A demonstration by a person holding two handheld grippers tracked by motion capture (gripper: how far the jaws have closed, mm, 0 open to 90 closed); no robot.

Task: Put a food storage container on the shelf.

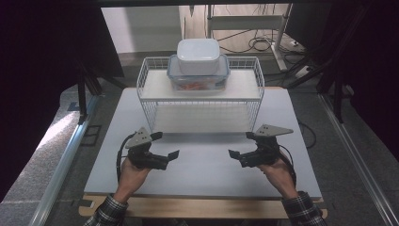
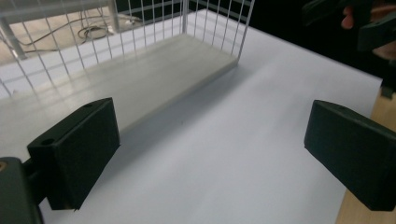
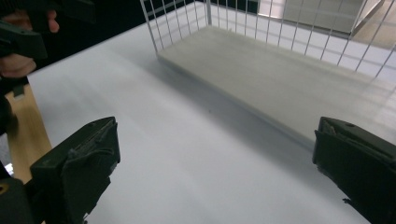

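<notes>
A white wire rack (image 1: 155,89) stands at the back of the white table (image 1: 202,169). On its top shelf sits a clear container (image 1: 198,77) with orange contents, and a white lidded box (image 1: 198,55) is stacked on it. The lower shelf board (image 2: 140,79) (image 3: 280,79) is bare. My left gripper (image 1: 166,145) (image 2: 215,149) hovers open in front of the rack's left side, with nothing between its jaws. My right gripper (image 1: 241,144) (image 3: 215,163) mirrors it at the right, also open with nothing in it. The two grippers point inward toward each other.
The wooden table edge (image 1: 197,207) runs along the front. In the left gripper view the other gripper (image 2: 355,18) and its hand are at the top right. In the right gripper view the other gripper (image 3: 23,28) is at the top left. Cables (image 1: 259,44) lie on the floor behind the rack.
</notes>
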